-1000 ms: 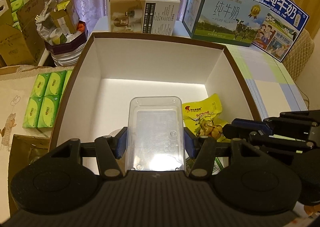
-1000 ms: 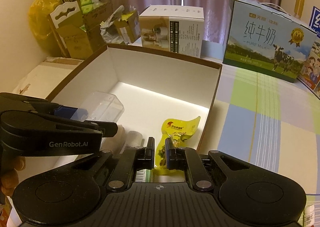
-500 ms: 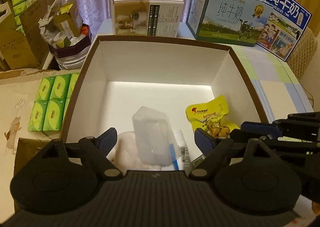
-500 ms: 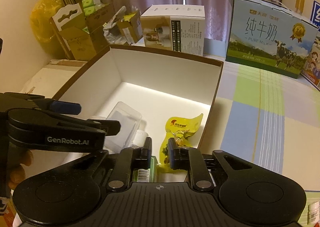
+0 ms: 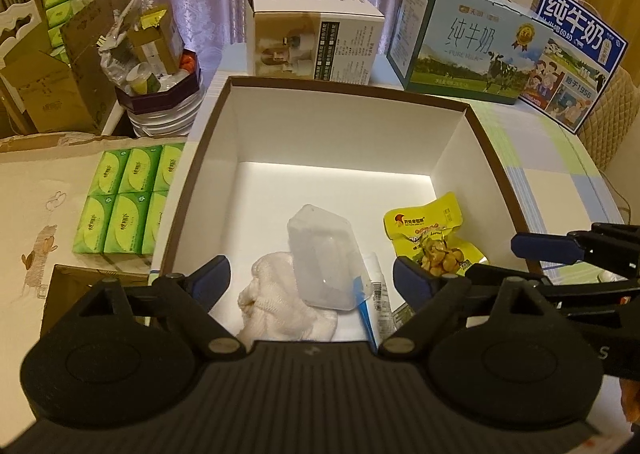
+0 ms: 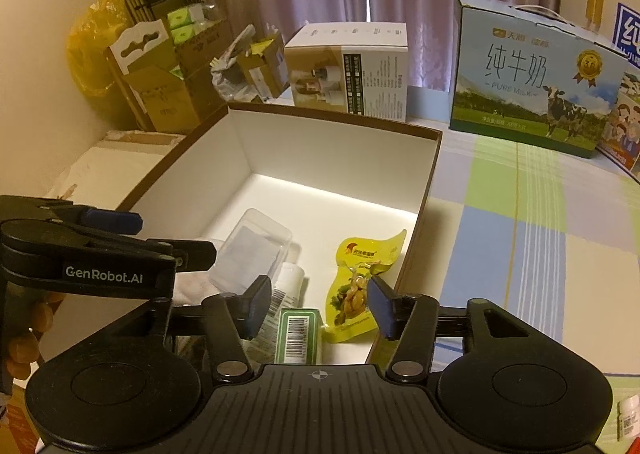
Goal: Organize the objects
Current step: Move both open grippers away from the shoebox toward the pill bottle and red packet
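where white cloth [image 5: 280, 306] bunches softly, clear rigid plastic case [image 5: 324, 258] leans.

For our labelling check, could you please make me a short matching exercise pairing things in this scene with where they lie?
Things:
1. clear plastic case
2. yellow snack pouch
3. green tissue packs
4. milk carton

Places:
A. outside the open box, at its left wall
B. in the box, against its right wall
C. behind the box, far right
D. leaning on the white cloth

Pairs: 1-D, 2-B, 3-A, 4-C

I saw dim, warm, yellowish light; a bright band glared across the box [image 5: 336, 125] floor, and fisheye edges bent and darkened both views.
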{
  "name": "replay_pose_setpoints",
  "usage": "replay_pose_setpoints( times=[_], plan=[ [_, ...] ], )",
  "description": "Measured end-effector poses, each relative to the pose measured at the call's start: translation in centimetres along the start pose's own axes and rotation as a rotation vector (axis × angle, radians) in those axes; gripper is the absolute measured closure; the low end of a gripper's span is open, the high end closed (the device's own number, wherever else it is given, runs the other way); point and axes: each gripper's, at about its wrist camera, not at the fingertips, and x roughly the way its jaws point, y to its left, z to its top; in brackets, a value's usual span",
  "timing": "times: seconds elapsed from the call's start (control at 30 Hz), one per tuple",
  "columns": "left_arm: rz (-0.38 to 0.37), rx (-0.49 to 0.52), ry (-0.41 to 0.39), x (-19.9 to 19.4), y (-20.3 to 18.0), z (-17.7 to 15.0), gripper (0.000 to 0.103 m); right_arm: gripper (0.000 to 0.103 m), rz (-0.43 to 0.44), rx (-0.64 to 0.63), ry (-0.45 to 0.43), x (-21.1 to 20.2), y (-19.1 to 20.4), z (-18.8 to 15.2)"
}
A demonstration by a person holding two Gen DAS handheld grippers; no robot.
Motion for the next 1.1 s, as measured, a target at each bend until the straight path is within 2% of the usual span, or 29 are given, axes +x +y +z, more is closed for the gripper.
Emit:
replay_pose_setpoints(
  times=[0.1, 0.37, 0.73, 1.1],
  plan=[
    [0.005, -0.004, -0.005, -0.8, 0.0, -0.3, 0.011, 0.047, 0.008, 0.006, -0.009, -0.7, 0.1, -0.2],
    [0.020, -0.014, -0.022, -2.9, -0.2, -1.2, 0.010, 0.039, 0.013, 0.009, -0.038, -2.9, 0.4, -0.9],
    [0.041, -0.016, -0.045, -6.0, -1.3, -2.8, 0.009, 0.036, 0.033, 0.035, -0.070, -6.4, -0.3, -2.7],
    [0.051, -0.006, -0.077, -9.5, -4.8, -5.1, 0.010, 0.036, 0.103, 0.053, -0.097, -11.1, -2.2, -5.7]
  ],
)
